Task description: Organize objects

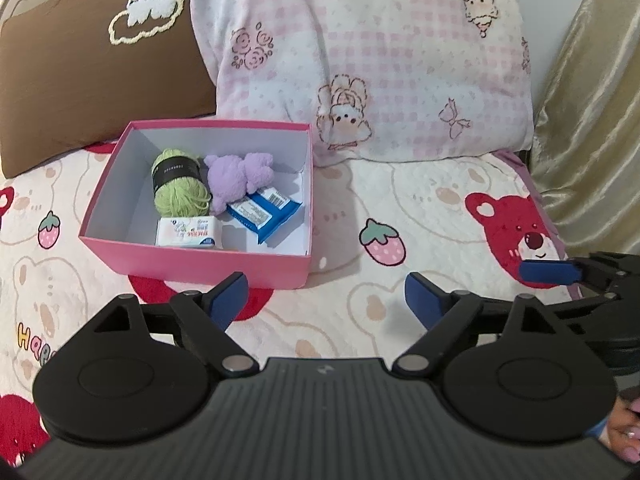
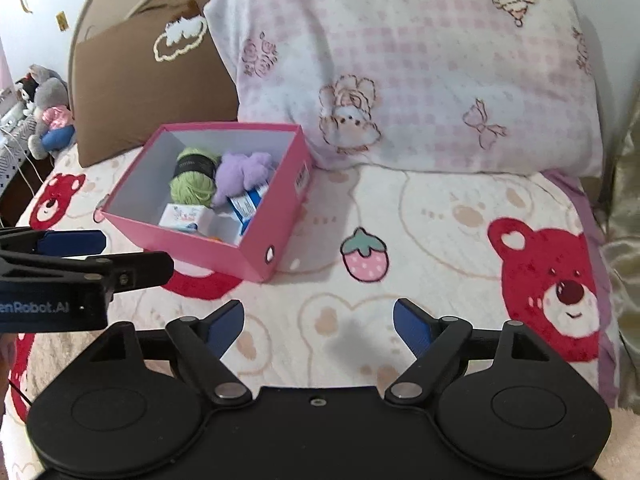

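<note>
An open pink box [image 1: 192, 262] [image 2: 262, 216] rests on the bed in front of the pillows. Inside lie a green yarn ball [image 1: 180, 184] [image 2: 194, 182], a purple plush toy [image 1: 238, 178] [image 2: 242, 176], a blue snack packet [image 1: 266, 212] [image 2: 248, 204] and a white tissue pack [image 1: 188, 233] [image 2: 182, 214]. My left gripper [image 1: 326, 298] hovers over the blanket just in front of the box, open and empty. To its right my right gripper [image 2: 318, 324] is also open with nothing between its blue pads. Each gripper shows at the edge of the other's view.
A brown pillow [image 1: 100, 76] and a pink checked pillow [image 1: 380, 60] lean behind the box. The bear-and-strawberry blanket [image 2: 400, 240] covers the bed. Gold fabric [image 1: 592, 120] hangs at the right. Plush toys [image 2: 48, 112] sit beside the bed at the far left.
</note>
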A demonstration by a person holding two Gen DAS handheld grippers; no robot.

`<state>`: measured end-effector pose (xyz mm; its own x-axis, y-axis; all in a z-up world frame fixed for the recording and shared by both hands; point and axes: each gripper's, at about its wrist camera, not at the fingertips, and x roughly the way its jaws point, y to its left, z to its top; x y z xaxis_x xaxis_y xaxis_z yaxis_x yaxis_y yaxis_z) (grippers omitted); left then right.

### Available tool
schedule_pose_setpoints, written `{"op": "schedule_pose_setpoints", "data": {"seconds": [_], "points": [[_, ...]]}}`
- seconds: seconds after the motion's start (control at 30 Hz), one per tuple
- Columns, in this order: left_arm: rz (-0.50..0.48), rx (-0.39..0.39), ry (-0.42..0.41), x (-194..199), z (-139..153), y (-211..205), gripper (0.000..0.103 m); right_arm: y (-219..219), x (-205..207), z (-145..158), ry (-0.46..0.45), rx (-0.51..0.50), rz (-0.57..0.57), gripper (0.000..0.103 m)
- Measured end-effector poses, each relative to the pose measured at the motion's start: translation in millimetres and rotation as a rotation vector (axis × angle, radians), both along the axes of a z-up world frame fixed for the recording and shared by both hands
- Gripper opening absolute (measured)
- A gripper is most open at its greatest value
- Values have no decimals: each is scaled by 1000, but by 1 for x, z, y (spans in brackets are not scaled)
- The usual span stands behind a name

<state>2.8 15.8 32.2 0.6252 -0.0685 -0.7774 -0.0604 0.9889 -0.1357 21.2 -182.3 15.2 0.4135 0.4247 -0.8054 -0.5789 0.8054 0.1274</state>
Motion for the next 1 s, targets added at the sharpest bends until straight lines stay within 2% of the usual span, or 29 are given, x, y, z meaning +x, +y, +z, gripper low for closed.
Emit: {"op": "schedule_pose_setpoints", "data": {"seconds": [0.47, 0.63, 1.0], "points": [[36, 20, 24, 2, -16, 8, 103, 1, -10, 4, -43, -59, -16, 91], [50, 1, 94, 5, -24, 15, 103, -2, -10, 5, -34, -42, -39, 91], [91, 10, 141, 5, -33, 18, 103, -5, -6, 0, -8, -61, -93, 91]]}}
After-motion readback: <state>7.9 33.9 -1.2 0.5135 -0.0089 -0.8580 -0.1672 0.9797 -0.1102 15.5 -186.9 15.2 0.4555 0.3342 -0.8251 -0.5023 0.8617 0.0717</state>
